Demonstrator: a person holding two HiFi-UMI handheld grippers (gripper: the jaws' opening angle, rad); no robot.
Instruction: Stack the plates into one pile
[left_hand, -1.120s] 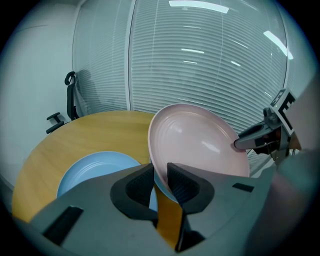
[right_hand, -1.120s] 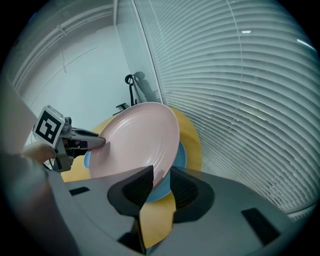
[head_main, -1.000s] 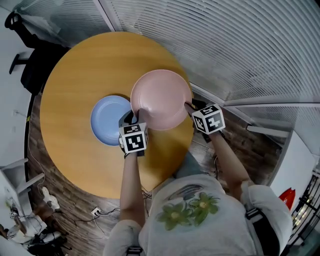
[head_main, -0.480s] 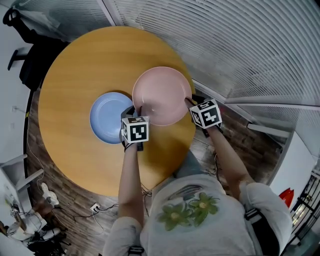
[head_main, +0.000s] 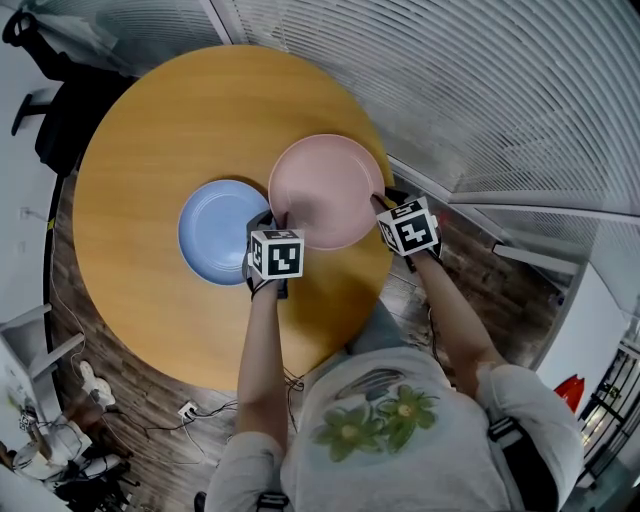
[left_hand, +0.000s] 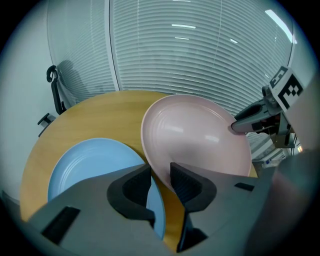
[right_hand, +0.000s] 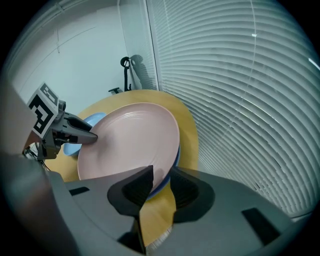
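A round wooden counter (head_main: 150, 130) is spread out ahead of both tools. The pink plate (head_main: 325, 185) is placed between the two tools, over the counter's near side, and its rim reaches into each tool's jaws. Whether it is set down on the counter cannot be told. The blue plate (head_main: 212, 232) is laid flat on the counter just beyond and to the left of the left tool (left_hand: 161, 182). Its right edge is met or overlapped by the pink plate's rim. The left tool is pointed steeply down at the pink plate's left rim. Its jaws have just been opening and are now set at a middling gap. The rim is passed between them, close against the right pad, while a gap is left at the left pad. The right tool (right_hand: 160, 187) is closed on the pink plate's opposite rim, and the edge is pinched between its pads. A thin blue edge (right_hand: 175, 162) is seen just under the pink rim at that tool; what it belongs to cannot be told.
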